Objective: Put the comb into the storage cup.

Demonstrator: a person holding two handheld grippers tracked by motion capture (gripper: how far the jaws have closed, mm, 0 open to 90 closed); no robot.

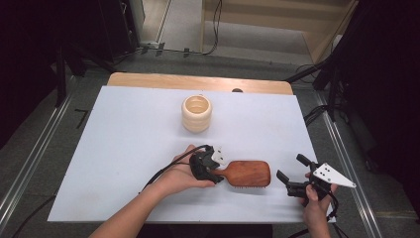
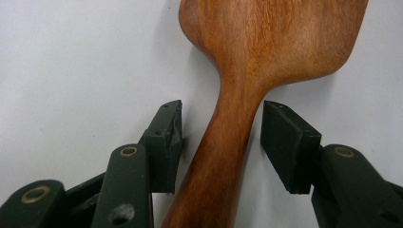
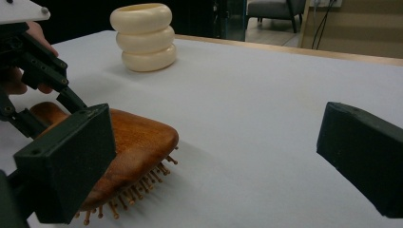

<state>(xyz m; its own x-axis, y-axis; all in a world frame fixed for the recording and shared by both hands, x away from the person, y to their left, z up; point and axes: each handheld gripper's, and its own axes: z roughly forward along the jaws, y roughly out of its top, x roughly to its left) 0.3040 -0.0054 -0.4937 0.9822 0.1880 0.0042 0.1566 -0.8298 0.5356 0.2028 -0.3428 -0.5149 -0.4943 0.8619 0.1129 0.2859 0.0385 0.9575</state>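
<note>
Left claw (image 1: 216, 174) is down at the hairbrush (image 1: 246, 173), its jaws either side of the narrow wooden handle. From the left gripper view (image 2: 221, 142) the handle runs straight up between the two black pads, and there is a sliver of daylight on both sides: the jaws stand apart, not pressing on the wood. The person's left hand (image 1: 181, 173) wraps the body of that claw, cable trailing back toward the near edge.

The hairbrush lies flat on the white surface (image 1: 124, 148), bristles down, broad head pointing to the right in the high view, handle to the left. In the right gripper view its pins (image 3: 138, 190) touch the surface under the rounded wooden back (image 3: 138, 142).

Right claw (image 1: 288, 174) sits just off the head end of the hairbrush, near but not touching, jaws spread wide with nothing between them. The right gripper view (image 3: 216, 156) shows the left pad in front of the brush head and the right pad well clear over bare surface. The right hand (image 1: 317, 198) holds it near the front right corner.

Farther back, well apart from all this, a cream ribbed cup (image 1: 196, 113) stands upright on the surface.
</note>
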